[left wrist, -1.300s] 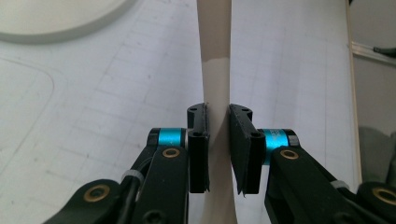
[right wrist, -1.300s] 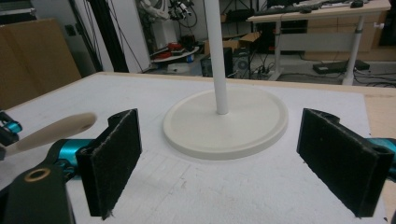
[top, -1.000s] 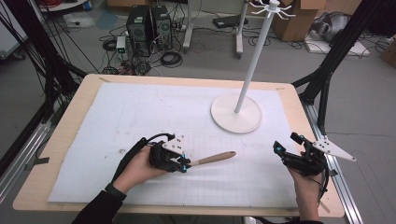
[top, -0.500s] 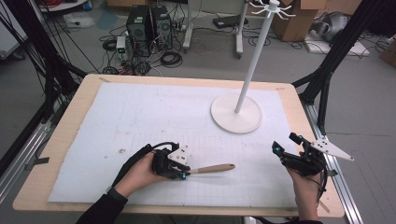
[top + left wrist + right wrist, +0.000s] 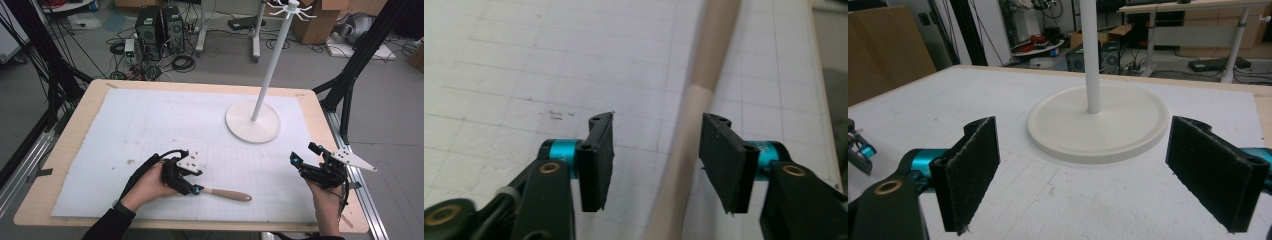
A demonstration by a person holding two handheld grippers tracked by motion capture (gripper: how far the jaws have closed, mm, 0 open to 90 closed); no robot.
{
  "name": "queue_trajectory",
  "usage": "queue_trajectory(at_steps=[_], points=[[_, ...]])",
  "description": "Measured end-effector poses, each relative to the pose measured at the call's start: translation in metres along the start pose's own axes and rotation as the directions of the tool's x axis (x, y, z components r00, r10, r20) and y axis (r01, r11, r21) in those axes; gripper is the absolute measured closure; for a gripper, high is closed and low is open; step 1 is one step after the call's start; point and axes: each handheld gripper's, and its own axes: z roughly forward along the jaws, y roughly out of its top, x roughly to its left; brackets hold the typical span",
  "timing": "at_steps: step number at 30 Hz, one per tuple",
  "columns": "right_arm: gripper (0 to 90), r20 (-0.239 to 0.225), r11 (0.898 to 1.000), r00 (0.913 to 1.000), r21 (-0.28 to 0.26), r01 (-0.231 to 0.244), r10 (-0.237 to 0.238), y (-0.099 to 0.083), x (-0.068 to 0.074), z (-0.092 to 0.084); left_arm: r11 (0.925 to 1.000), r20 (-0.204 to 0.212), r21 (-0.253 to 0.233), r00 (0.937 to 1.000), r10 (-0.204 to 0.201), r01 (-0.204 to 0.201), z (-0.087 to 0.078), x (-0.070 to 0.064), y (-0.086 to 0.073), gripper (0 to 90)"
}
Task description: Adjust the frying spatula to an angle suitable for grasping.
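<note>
A utensil with a wooden handle point(image 5: 231, 195) lies on the white mat near the table's front edge. Its pale end runs between the jaws of my left gripper point(image 5: 197, 190). In the left gripper view the utensil point(image 5: 696, 100) sits closer to the right-hand pad, with a wide gap to the left-hand pad point(image 5: 599, 150). The left gripper point(image 5: 658, 120) has just been opening and its pads no longer press the utensil. My right gripper point(image 5: 303, 156) rests at the front right, open and empty. In the right gripper view the right gripper point(image 5: 1085, 129) faces the stand's base.
A white stand with a round base point(image 5: 252, 121) point(image 5: 1128, 120) and a tall pole point(image 5: 270, 65) is at the back right of the mat. The wooden table edge point(image 5: 60, 150) frames the white mat. Black frame legs and cables surround the table.
My left hand has come a little toward the front edge and lowered the utensil flat onto the mat. Its jaws went from shut on the utensil to open. The right hand stayed put.
</note>
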Motion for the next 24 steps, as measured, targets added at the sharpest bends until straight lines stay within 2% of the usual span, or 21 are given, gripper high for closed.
queue_trajectory(at_steps=[1,3,5,6,9,10,11,12,13,14,15,16,20,21,22,23,24], points=[[12.8,-0.003,1.000,0.9999,-0.001,0.010,-0.010,0.000,-0.001,0.000,1.0000,0.000,0.000,1.0000,0.000,0.000,0.000,0.000,0.000,41.1],[12.8,-0.004,1.000,0.9999,0.003,0.011,-0.011,0.000,0.000,0.000,0.9974,-0.023,-0.064,0.9991,-0.035,0.034,-0.010,0.002,-0.003,39.1],[12.8,-0.004,1.000,1.0000,0.006,0.007,-0.007,0.000,0.000,0.001,0.9902,-0.050,-0.124,0.9962,-0.071,0.064,-0.021,0.005,-0.008,36.3],[12.8,-0.006,1.000,1.0000,0.010,0.001,-0.001,-0.001,0.000,0.002,0.9841,-0.057,-0.156,0.9939,-0.095,0.085,-0.027,0.006,-0.011,33.8],[12.8,-0.010,1.000,1.0000,0.010,-0.001,0.001,-0.001,0.000,0.003,0.9617,-0.063,-0.247,0.9885,-0.138,0.118,-0.048,0.006,-0.022,33.5],[12.8,-0.012,1.000,0.9999,0.016,0.001,-0.001,-0.001,0.000,0.005,0.9506,-0.088,-0.288,0.9853,-0.146,0.116,-0.063,0.005,-0.030,31.9],[12.8,-0.015,1.000,0.9999,0.019,0.004,-0.003,-0.002,0.001,0.007,0.9410,-0.095,-0.315,0.9822,-0.162,0.125,-0.071,0.005,-0.036,31.5],[12.8,-0.015,1.000,0.9999,0.019,0.004,-0.003,-0.002,0.001,0.007,0.9410,-0.095,-0.315,0.9822,-0.162,0.125,-0.071,0.005,-0.036,30.5],[12.8,-0.016,1.000,0.9999,0.025,0.002,-0.001,-0.002,0.001,0.008,0.9308,-0.104,-0.341,0.9790,-0.176,0.131,-0.079,0.006,-0.041,30.5],[12.8,-0.020,1.000,0.9998,0.029,0.003,-0.002,-0.002,0.002,0.008,0.9176,-0.121,-0.374,0.9739,-0.192,0.134,-0.088,0.005,-0.049,28.8],[12.8,-0.023,0.999,0.9997,0.032,0.005,-0.005,-0.003,0.002,0.010,0.9118,-0.134,-0.389,0.9711,-0.197,0.131,-0.094,0.005,-0.054,27.1],[12.8,-0.028,0.999,0.9996,0.037,0.003,-0.002,-0.003,0.003,0.011,0.8974,-0.144,-0.420,0.9663,-0.214,0.136,-0.102,0.005,-0.060,23.9],[12.8,-0.033,0.999,0.9994,0.040,0.001,0.000,-0.004,0.004,0.012,0.8375,-0.145,-0.523,0.9519,-0.270,0.158,-0.129,0.007,-0.083,17.8],[12.8,-0.033,0.999,0.9994,0.040,0.001,0.000,-0.004,0.004,0.012,0.8198,-0.148,-0.550,0.9478,-0.282,0.158,-0.135,0.007,-0.088,17.8],[12.8,-0.037,0.999,0.9993,0.040,0.002,0.000,-0.004,0.004,0.013,0.7927,-0.166,-0.591,0.9397,-0.299,0.148,-0.145,0.007,-0.096,17.6],[12.8,-0.037,0.999,0.9993,0.040,0.002,0.000,-0.004,0.004,0.013,0.7927,-0.166,-0.591,0.9397,-0.299,0.148,-0.145,0.007,-0.096,17.2],[12.8,-0.037,0.999,0.9993,0.044,0.002,0.000,-0.005,0.004,0.013,0.7840,-0.172,-0.604,0.9377,-0.302,0.142,-0.149,0.007,-0.100,17.1]])
